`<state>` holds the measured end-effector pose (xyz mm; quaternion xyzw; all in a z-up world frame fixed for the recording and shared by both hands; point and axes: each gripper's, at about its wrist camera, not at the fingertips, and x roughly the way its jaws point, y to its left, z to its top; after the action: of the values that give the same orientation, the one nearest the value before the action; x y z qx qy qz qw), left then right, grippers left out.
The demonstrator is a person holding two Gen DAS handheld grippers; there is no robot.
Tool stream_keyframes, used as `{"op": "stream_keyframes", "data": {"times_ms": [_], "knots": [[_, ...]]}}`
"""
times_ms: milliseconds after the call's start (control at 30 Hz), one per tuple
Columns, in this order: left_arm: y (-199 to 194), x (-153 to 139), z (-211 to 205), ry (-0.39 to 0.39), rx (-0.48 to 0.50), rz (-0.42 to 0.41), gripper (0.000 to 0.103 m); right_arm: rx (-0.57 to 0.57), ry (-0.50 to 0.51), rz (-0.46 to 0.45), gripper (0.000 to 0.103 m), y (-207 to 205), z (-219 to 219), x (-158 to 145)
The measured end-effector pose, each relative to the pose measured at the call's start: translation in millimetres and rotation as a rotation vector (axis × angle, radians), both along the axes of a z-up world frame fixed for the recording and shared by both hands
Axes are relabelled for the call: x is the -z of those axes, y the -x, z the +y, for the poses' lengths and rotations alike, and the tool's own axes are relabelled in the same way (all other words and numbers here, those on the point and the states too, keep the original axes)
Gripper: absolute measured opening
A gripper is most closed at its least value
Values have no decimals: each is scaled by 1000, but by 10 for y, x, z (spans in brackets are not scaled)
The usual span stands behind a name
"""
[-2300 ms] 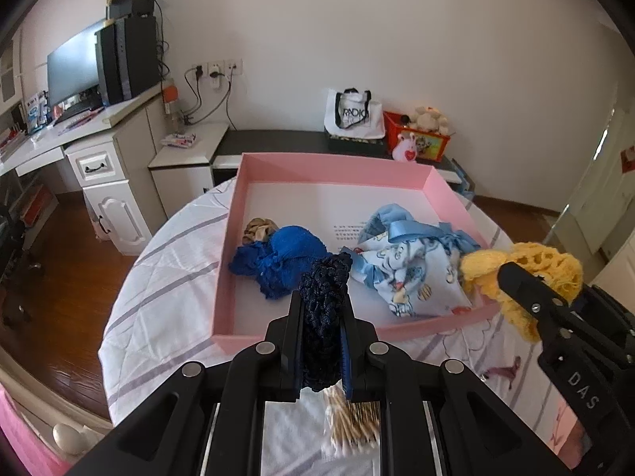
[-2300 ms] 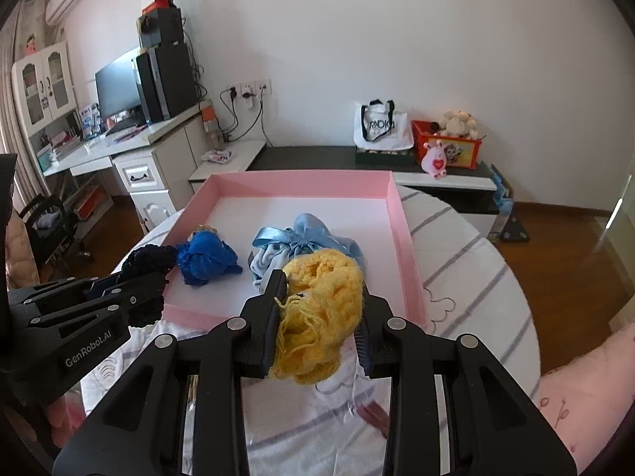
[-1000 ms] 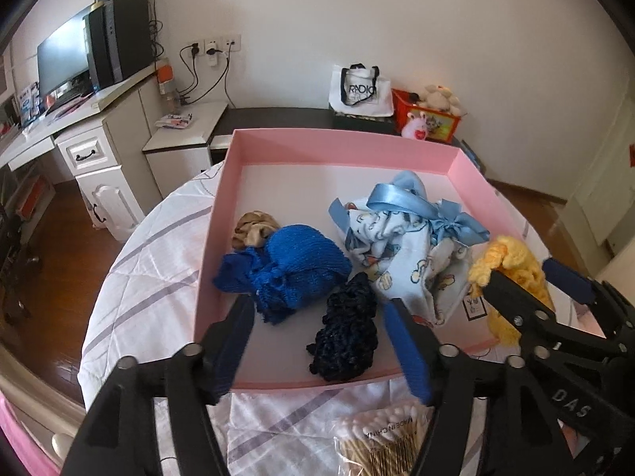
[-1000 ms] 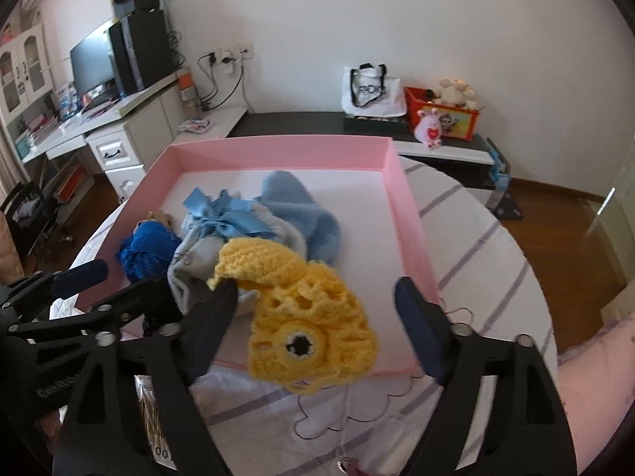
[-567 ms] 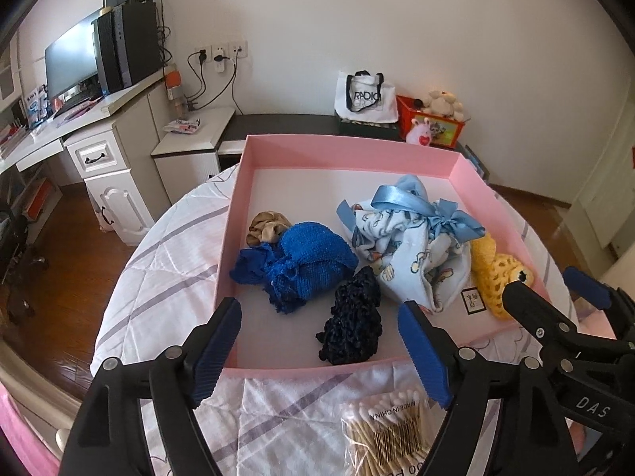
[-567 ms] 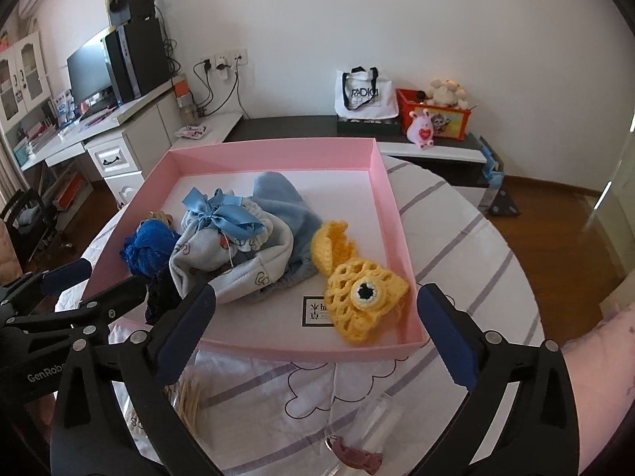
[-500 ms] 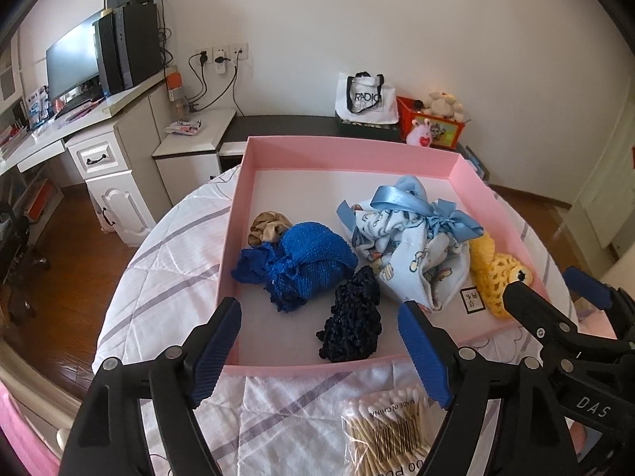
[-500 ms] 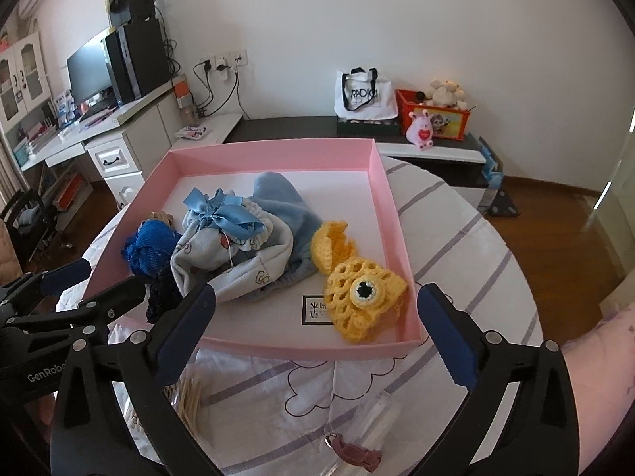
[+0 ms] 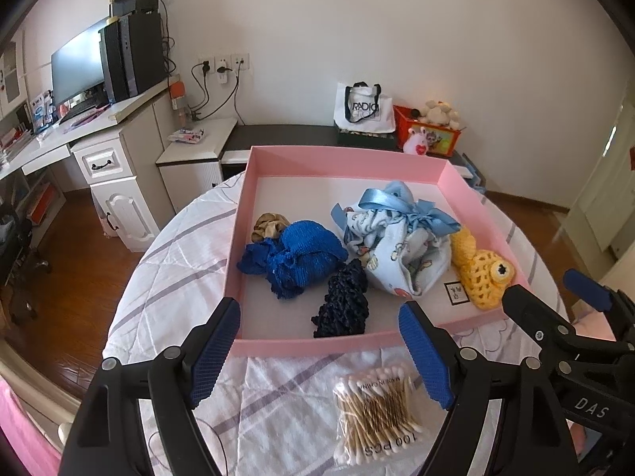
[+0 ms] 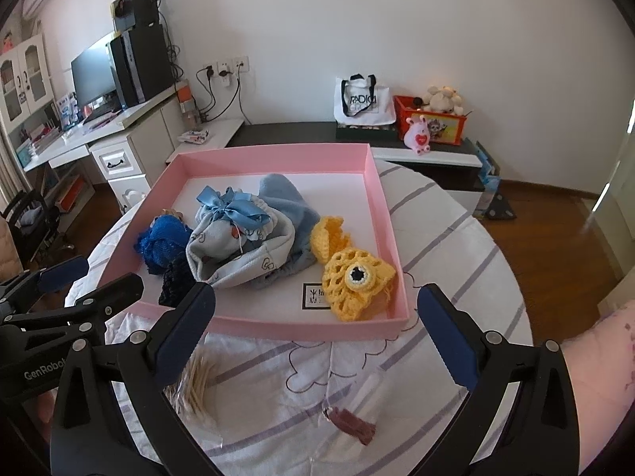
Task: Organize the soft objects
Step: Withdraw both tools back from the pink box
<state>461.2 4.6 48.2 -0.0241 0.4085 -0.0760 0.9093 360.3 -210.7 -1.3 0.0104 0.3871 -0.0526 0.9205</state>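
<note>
Pink tray (image 9: 238,234) holds a royal-blue knit (image 9: 299,258), navy scrunchie (image 9: 343,301), pale-blue cartoon-print pouch (image 9: 397,254) and yellow crochet fish (image 10: 355,277); white cloth (image 9: 178,261) has lilac stripes.

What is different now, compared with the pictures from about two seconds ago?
The left gripper let go of the navy scrunchie, and the right gripper let go of the yellow crochet piece. Both now lie inside the pink tray, and both grippers are open and drawn back over the near edge. The blue cloth, the ribboned baby bundle and the cotton swab pack stayed put.
</note>
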Motion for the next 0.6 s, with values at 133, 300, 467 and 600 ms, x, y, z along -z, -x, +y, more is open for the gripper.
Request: {"op": "stream_keyframes", "data": {"times_ms": [133, 300, 467, 600], "knots": [[181, -79, 4, 1, 7, -23, 79, -1, 5, -19, 102, 138, 19, -76], [428, -179, -1, -4, -1, -67, 84, -10, 14, -54, 103, 360, 71, -204], [761, -279, 9, -3, -7, -112, 85, -18, 16, -90, 103, 613, 102, -338], [1024, -373, 12, -6, -6, -149, 88, -18, 22, -122, 103, 806, 101, -442]]}}
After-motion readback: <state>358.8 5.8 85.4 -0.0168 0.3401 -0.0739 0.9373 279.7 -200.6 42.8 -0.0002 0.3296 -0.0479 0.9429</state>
